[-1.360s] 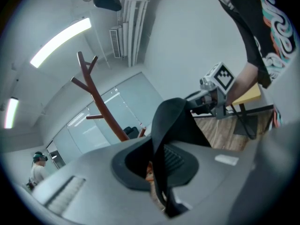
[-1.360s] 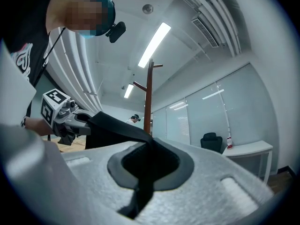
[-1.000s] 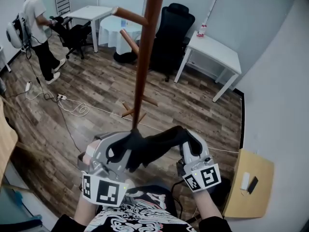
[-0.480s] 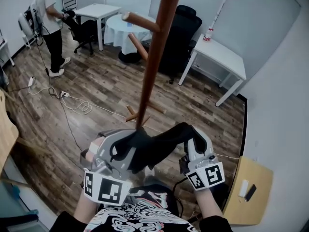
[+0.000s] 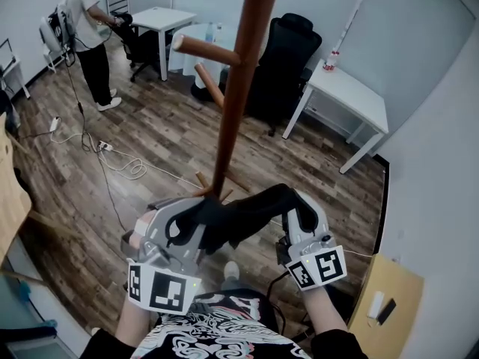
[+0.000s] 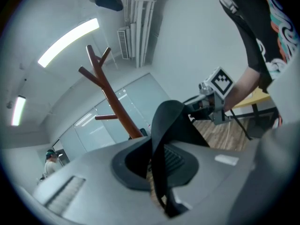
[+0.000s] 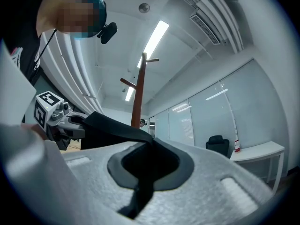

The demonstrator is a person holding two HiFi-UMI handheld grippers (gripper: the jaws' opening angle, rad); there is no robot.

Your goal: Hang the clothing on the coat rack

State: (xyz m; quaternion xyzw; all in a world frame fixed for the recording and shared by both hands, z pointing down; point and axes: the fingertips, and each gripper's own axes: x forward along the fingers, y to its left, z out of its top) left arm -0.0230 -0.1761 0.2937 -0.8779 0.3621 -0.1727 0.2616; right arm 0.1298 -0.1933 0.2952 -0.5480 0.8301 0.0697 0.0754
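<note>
A black garment [image 5: 241, 214] stretches between my two grippers, low in the head view. My left gripper [image 5: 193, 223] is shut on its left end, and a dark fold [image 6: 164, 139] stands up between the jaws. My right gripper [image 5: 296, 208] is shut on the other end, where a black strip [image 7: 140, 184] runs through its jaws. The brown wooden coat rack [image 5: 233, 103] rises just beyond the garment, with a bare peg [image 5: 200, 48] sticking out left at the top. The coat rack [image 6: 108, 95] forks against the ceiling in the left gripper view, and the coat rack [image 7: 138, 95] also rises behind the strip.
A person [image 5: 90, 32] stands at the far left by a white desk [image 5: 161, 17]. A black office chair [image 5: 281, 62] and a second white desk [image 5: 350, 88] stand behind the rack. A cable [image 5: 123, 167] trails over the wood floor. A low wooden table [image 5: 389, 298] sits at my right by the wall.
Both grippers keep their hold on the garment. The rack and its peg look slightly nearer and larger. The person at the back has shifted right in the view.
</note>
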